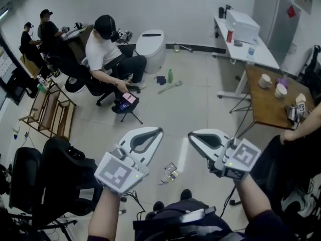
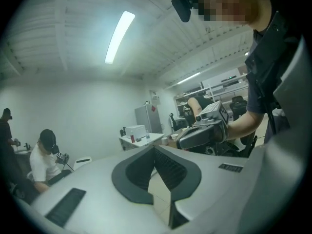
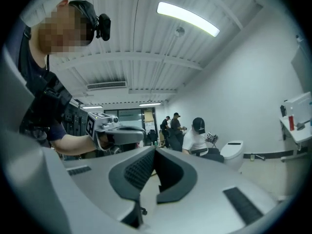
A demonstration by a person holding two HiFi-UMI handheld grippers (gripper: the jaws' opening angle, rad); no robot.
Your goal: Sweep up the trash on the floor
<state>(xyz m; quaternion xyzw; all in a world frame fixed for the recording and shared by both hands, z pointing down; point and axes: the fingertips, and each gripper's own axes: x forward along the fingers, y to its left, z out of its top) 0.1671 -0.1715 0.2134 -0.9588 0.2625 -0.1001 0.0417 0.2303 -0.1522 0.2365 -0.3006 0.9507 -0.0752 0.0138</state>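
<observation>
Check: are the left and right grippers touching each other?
Apart. The head view shows floor between the closed tips of the left gripper and the right gripper.

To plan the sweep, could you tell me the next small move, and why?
Probably step toward the long-handled tool on the floor and open the right gripper for it: it and the left gripper are shut and empty, and litter lies unswept.

left gripper (image 1: 158,131), right gripper (image 1: 191,135): grey, black-padded jaws | dark short sleeves (image 2: 261,77)
</observation>
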